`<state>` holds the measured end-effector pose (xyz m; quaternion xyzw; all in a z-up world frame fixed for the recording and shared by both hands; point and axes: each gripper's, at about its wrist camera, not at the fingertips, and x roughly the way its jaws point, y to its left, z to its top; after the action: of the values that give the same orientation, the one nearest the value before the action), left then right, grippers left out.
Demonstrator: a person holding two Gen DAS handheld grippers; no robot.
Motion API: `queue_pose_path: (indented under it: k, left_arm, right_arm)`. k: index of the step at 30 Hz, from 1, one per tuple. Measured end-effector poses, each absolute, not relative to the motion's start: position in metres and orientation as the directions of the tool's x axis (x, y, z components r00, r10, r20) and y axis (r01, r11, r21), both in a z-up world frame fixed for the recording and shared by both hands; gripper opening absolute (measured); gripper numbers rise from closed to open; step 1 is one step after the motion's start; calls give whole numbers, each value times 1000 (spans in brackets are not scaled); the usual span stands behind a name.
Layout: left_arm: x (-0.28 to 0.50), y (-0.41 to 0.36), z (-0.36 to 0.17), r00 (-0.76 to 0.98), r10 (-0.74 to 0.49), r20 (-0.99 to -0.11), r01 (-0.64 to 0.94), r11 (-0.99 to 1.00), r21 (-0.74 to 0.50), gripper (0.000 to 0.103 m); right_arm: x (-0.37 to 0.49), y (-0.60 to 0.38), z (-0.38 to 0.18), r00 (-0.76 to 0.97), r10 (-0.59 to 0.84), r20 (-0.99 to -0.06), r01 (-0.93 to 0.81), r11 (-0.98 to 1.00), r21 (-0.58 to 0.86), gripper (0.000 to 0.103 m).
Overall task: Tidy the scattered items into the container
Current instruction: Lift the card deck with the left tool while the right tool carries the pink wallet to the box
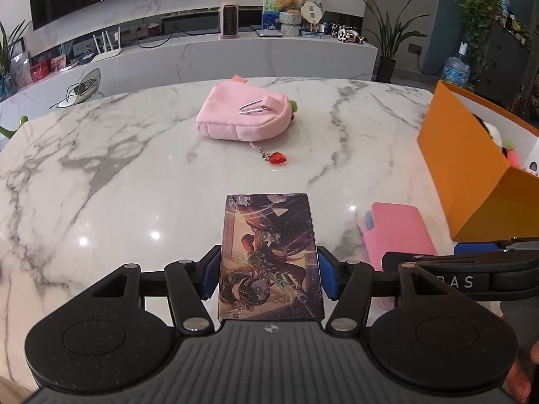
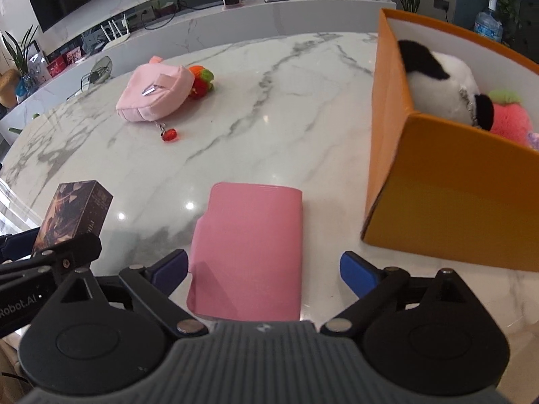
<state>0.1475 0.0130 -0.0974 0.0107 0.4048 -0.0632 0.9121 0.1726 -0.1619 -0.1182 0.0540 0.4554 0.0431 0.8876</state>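
Note:
My left gripper (image 1: 269, 276) is shut on a dark illustrated card box (image 1: 273, 256), its blue pads pressing both long sides. That box also shows at the left in the right wrist view (image 2: 72, 213). My right gripper (image 2: 264, 272) is open, its fingers straddling a flat pink wallet (image 2: 247, 249) that lies on the marble table (image 2: 303, 118); the right pad stands clear of it. The wallet (image 1: 401, 232) lies just right of the card box. An orange container box (image 2: 454, 195) stands to the right, holding a panda plush (image 2: 438, 84) and a pink plush (image 2: 508, 121).
A pink pouch (image 1: 241, 114) with a red heart charm (image 1: 274, 159) lies further back on the table, with a small strawberry toy (image 2: 201, 82) against it. The orange box wall (image 1: 471, 168) rises close on the right. A low TV bench runs behind the table.

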Motion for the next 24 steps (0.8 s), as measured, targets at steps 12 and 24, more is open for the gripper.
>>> queue_pose_path:
  k: [12,24]
  left_arm:
    - [163,24,-117,627,-78,-775,86,996,-30,67]
    - [161,23,-114,630,-77,-773,84,996,-31,67]
  right_arm:
    - [184,-134,-133,583,54,-811,-105,994,-9,97]
    - [180,-131,-127,603,77,-794,-130,992,-2,82]
